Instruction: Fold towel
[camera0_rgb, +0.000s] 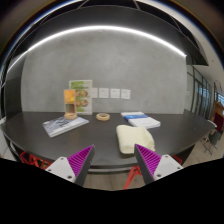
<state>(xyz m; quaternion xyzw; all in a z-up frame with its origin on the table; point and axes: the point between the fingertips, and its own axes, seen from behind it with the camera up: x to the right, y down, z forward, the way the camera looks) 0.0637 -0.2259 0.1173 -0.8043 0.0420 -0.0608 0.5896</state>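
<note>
A cream towel (132, 138) lies folded in a thick block on the dark table (90, 135), just ahead of my right finger. My gripper (113, 158) is open and empty, its purple pads (82, 158) spread wide, held near the table's front edge. The towel sits beyond the fingers and does not touch them.
A blue-and-white book (141, 121) lies behind the towel. A magazine (64, 125) lies at the left, with a tape roll (102, 117) and a small picture stand (72, 100) further back. Red chair frames (133, 176) stand under the table's front edge. A grey wall is behind.
</note>
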